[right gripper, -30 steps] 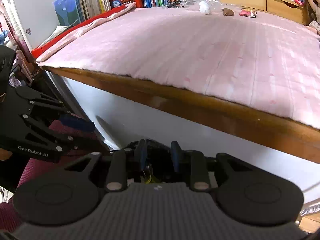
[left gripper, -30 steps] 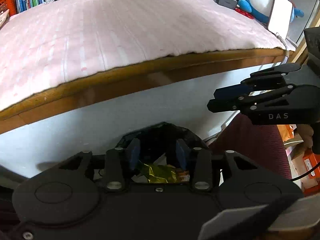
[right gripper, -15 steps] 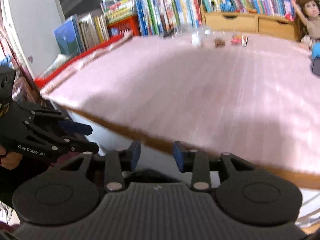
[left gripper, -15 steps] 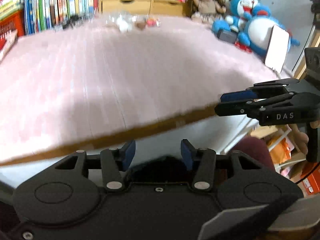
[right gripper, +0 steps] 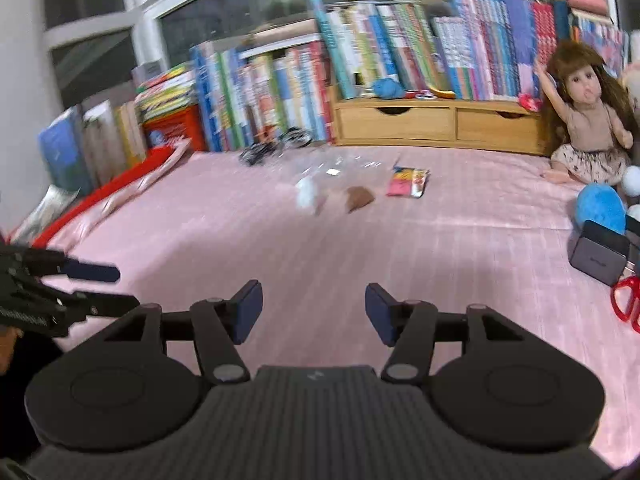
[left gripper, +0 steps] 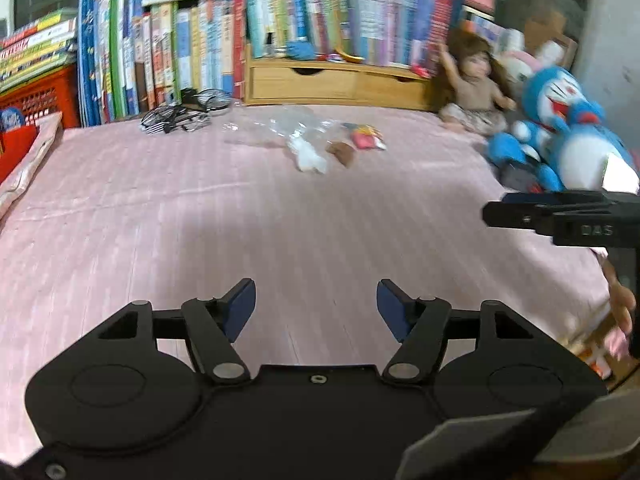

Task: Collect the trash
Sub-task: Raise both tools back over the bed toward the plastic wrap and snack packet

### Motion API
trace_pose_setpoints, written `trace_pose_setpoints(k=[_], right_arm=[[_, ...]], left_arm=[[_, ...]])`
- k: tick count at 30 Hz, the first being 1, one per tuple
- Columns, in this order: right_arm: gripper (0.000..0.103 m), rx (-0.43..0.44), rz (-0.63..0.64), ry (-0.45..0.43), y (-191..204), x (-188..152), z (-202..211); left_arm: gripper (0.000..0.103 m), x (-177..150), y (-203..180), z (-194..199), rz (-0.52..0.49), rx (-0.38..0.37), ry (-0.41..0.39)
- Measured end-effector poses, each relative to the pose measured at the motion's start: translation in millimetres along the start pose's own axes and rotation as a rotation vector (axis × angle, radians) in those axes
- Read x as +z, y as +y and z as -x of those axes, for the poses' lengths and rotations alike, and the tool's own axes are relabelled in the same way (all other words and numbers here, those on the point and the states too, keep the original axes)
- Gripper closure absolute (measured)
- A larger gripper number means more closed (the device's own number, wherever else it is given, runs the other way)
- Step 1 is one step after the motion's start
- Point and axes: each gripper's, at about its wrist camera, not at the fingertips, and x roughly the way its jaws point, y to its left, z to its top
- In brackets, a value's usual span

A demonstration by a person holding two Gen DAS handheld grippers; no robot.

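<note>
Far across the pink bed (left gripper: 160, 216), near the books (left gripper: 168, 52), the trash lies in a loose row: a clear wrap (left gripper: 280, 126), a white wad (left gripper: 308, 156), a brown scrap (left gripper: 344, 154) and a red wrapper (left gripper: 366, 138), its long axis running near to far in the right view. The left gripper (left gripper: 316, 306) and right gripper (right gripper: 314, 308) have just been opening; both stand wide and empty, well short of the trash and tipped down toward it. Neither looks clearly nearer.
</note>
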Motion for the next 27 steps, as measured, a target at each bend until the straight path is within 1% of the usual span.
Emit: trace_pose_setpoints(k=[3,5,12,16,22,27], right_arm=[[0.031,-0.028,-0.013,-0.015,-9,22,-16],[0.030,-0.040,-0.023,-0.012,-14,35,-30],[0.029,-0.107,-0.046,0.024,-33,60,-80],[0.029,-0.137,-0.058,0.060,-43,69,-109],[0.029,-0.158,-0.123,0.068,-59,83,-146],[0.028,-0.190,-0.143,0.071,-68,93,-173]], left_arm=[[0.038,27,13,-24,0.051,0.007,0.000],[0.038,45,19,-42,0.063,0.010,0.008],[0.038,90,26,-98,0.058,0.105,0.013],[0.037,112,37,-131,0.092,0.142,0.026],[0.037,141,58,-178,0.188,0.172,0.046],[0.036,154,64,-202,0.247,0.156,0.042]])
